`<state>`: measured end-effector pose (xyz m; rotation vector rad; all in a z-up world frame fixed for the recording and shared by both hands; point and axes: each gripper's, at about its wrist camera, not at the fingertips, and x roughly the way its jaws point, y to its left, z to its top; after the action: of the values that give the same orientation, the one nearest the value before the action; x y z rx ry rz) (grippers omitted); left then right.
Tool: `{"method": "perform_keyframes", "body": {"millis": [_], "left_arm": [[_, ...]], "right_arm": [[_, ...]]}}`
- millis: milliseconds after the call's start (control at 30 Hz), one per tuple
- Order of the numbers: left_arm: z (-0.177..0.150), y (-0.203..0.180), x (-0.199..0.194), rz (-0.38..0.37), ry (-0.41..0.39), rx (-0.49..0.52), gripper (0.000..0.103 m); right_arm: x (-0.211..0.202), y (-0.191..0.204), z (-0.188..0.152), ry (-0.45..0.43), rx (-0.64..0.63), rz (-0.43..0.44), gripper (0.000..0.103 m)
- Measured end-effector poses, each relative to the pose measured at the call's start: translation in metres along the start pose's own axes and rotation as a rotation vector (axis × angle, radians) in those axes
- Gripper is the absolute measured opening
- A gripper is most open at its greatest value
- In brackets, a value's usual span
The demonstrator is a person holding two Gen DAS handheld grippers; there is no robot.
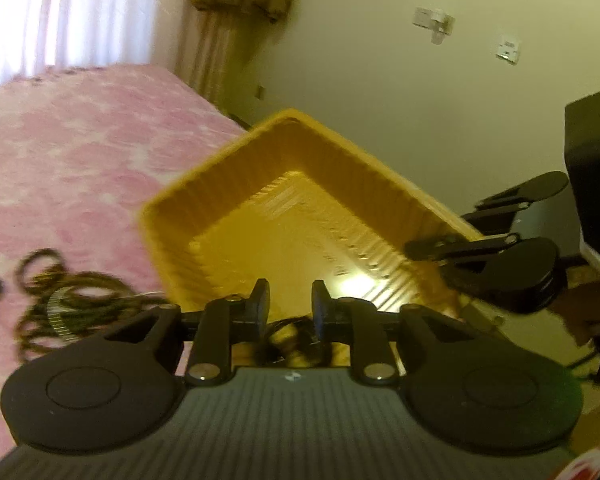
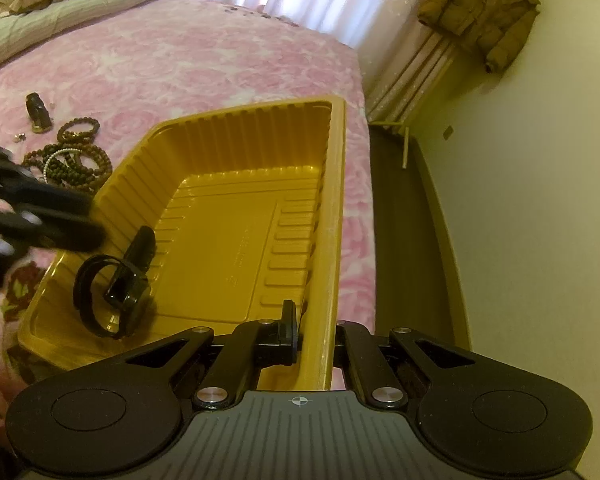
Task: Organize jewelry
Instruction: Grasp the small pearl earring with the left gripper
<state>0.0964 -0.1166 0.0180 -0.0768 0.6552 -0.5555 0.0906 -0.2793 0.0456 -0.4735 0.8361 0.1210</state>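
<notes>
Right gripper (image 2: pixel 315 330): fingers clamped on the near right rim of the yellow tray (image 2: pixel 332 216), one finger inside the wall, the other outside. Left gripper (image 1: pixel 291 304): fingers parted, nothing pressed between them, hanging over the tray's near left corner. Inside the tray, by its left wall: a black watch (image 2: pixel 112 296), strap looped, face tilted up. The tray rests on the pink bed cover (image 2: pixel 204 60), its right rim along the bed's edge. Just left of the tray, on the cover: a heap of brown bead bracelets (image 2: pixel 74 160). Beyond the heap: a small dark object (image 2: pixel 39 112), unidentifiable.
</notes>
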Motion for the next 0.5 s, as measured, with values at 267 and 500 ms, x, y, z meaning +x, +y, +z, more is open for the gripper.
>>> {"method": "perform_keyframes", "body": {"millis": [267, 500], "left_arm": [[-0.045, 0.074, -0.048, 0.233, 0.007, -0.136, 0.028], [-0.066, 0.135, -0.057, 0.394, 0.036, -0.202, 0.028]], "right_arm": [[0.000, 0.001, 0.000, 0.000, -0.001, -0.002, 0.004], [-0.001, -0.001, -0.003, 0.003, 0.000, -0.005, 0.004]]}}
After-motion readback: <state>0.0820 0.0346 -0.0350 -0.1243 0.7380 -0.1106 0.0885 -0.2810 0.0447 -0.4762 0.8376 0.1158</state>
